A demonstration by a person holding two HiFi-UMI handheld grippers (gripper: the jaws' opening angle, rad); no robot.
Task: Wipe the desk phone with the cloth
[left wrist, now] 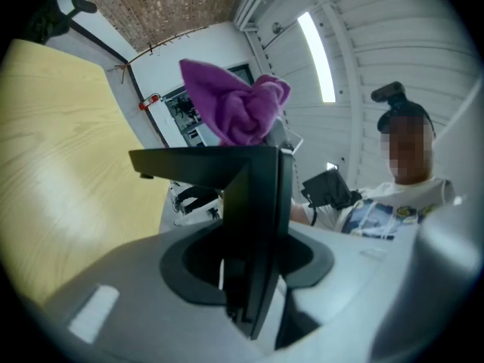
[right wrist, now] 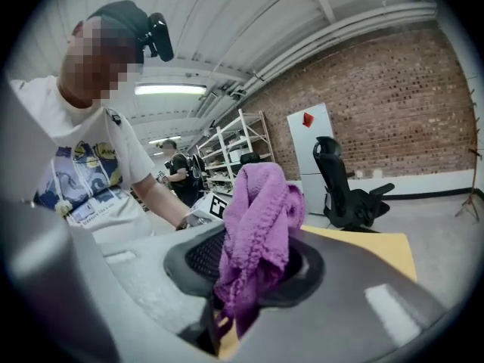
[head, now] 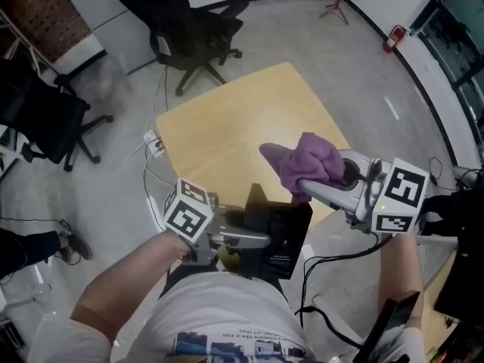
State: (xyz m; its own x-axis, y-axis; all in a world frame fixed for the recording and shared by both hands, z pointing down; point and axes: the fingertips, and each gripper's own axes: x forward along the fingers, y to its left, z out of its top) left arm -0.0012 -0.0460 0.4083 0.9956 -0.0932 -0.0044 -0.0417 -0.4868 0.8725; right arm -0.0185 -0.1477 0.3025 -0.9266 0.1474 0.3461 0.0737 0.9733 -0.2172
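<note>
The black desk phone (head: pixel 278 233) hangs in the air over the near edge of the yellow table (head: pixel 227 123), standing edge-on between the jaws of my left gripper (head: pixel 251 239), which is shut on it. In the left gripper view the phone (left wrist: pixel 253 203) rises out of the left gripper (left wrist: pixel 249 267), and the purple cloth (left wrist: pixel 238 108) shows just behind its top edge. My right gripper (head: pixel 304 184) is shut on the bunched cloth (head: pixel 306 161), holding it right beside the phone's top. In the right gripper view the cloth (right wrist: pixel 257 229) stands up out of the right gripper (right wrist: pixel 238 286).
Two black office chairs (head: pixel 193 29) (head: pixel 41 119) stand on the grey floor beyond the table. A white power strip (head: pixel 155 144) and its cables lie at the table's left edge. A black cable (head: pixel 333 259) loops near my right arm.
</note>
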